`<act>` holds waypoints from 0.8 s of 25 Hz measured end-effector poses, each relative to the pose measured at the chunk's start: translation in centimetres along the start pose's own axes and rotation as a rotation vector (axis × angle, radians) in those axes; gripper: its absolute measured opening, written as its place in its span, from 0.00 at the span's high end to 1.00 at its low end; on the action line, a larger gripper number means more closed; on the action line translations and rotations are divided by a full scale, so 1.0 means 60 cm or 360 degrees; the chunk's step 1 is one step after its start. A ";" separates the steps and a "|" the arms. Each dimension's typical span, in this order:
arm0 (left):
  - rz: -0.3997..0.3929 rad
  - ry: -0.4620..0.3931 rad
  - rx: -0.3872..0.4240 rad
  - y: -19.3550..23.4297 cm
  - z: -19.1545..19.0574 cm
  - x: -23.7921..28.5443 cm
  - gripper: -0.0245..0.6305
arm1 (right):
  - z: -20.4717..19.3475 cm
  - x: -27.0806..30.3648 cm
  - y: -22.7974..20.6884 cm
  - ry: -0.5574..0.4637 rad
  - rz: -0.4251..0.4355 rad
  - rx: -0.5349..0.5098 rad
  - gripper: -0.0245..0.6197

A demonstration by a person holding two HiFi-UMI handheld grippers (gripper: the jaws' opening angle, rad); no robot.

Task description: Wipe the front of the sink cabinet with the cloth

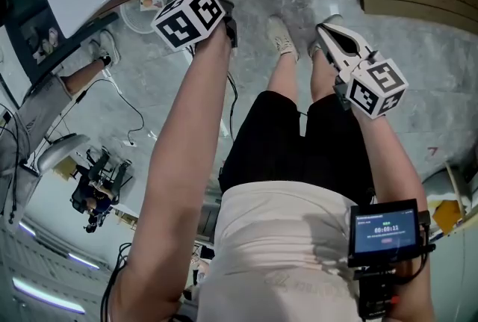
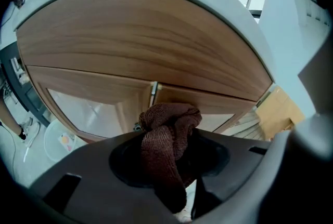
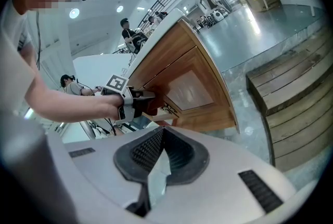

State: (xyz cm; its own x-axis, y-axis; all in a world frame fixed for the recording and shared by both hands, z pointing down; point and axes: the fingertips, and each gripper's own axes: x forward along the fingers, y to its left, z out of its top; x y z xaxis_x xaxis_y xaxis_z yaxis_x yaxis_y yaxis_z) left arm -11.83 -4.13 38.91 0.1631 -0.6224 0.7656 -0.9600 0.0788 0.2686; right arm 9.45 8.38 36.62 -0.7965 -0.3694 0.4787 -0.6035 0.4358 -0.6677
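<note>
Wadded like this, the cloth (image 2: 169, 121) could wipe only a narrow strip, or slip free, across the sink cabinet (image 2: 135, 46). It is brown, nubbly terry, pinched by the left hand-held gripper (image 2: 171, 153) just before the cabinet's door seam. The right hand-held gripper (image 3: 162, 139), pressed together and empty, hangs farther from the cabinet

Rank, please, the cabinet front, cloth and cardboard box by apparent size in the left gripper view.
1. cabinet front, largest by far.
2. cloth, though nearness to the camera enlarges it.
3. cardboard box, smallest.
</note>
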 end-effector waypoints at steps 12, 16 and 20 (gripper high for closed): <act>0.0086 0.0099 -0.0283 0.065 -0.035 0.024 0.70 | -0.013 -0.002 0.002 0.0011 -0.0001 0.0031 0.94; 0.0066 0.0124 -0.0297 0.056 -0.036 0.040 0.70 | -0.010 0.001 0.004 -0.0008 -0.0002 0.0069 0.94; 0.0020 0.0081 -0.0288 0.034 -0.028 0.052 0.70 | -0.006 -0.001 -0.001 -0.0029 -0.0016 0.0105 0.94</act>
State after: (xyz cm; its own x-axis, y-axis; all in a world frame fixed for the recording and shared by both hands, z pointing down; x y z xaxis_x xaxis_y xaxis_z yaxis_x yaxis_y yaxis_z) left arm -12.92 -4.59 42.84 0.1670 -0.5804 0.7971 -0.9062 0.2281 0.3560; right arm 9.50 8.70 36.84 -0.7893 -0.3887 0.4752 -0.6070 0.3775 -0.6993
